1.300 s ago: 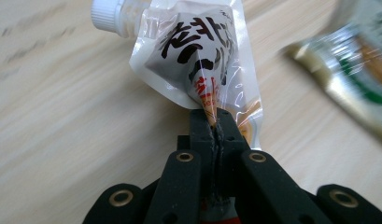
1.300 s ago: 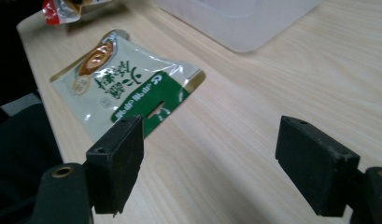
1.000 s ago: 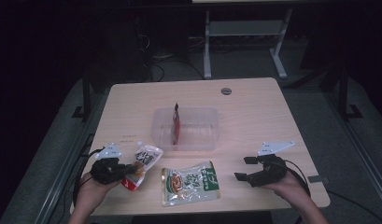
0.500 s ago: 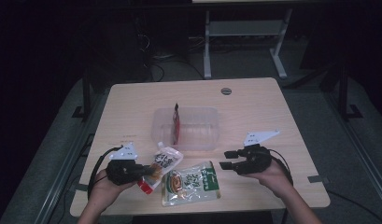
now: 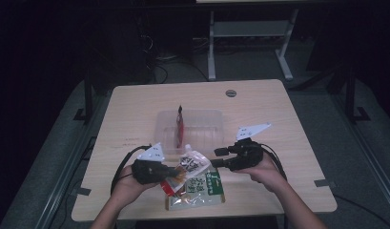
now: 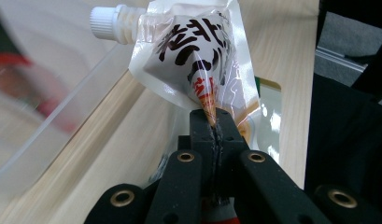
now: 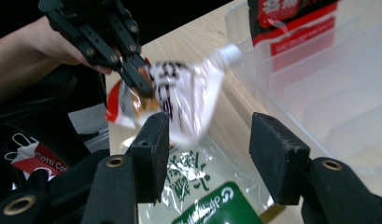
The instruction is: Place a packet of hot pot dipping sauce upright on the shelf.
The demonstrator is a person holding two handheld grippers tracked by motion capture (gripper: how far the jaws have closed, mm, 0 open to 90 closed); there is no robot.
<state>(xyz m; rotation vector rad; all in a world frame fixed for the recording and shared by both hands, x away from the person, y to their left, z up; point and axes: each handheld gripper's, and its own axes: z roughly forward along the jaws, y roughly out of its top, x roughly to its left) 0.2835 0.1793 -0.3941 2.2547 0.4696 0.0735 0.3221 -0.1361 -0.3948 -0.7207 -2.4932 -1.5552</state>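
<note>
My left gripper (image 5: 172, 172) (image 6: 214, 123) is shut on the bottom corner of a white spouted pouch (image 5: 191, 167) (image 6: 202, 51) with black lettering. It holds the pouch lifted, with the white cap (image 6: 104, 21) toward the clear plastic bin (image 5: 190, 113). My right gripper (image 5: 217, 157) (image 7: 209, 140) faces the pouch (image 7: 179, 98) from the right. Its jaws have just been opening a little and stand apart, with the pouch beyond the pads and nothing pressed between them. A red packet (image 5: 179, 125) stands upright in the bin.
A green and white flat packet (image 5: 202, 191) (image 7: 202, 196) lies on the wooden table (image 5: 135, 109) under both grippers, near the front edge. The bin's ribbed wall (image 7: 319, 79) is close to the right gripper. Dark floor and a white rack lie beyond the table.
Both hands have come inward to the table's middle front. The left carried the pouch right and up toward the bin; the right moved left and its jaws stand narrower than a second ago.
</note>
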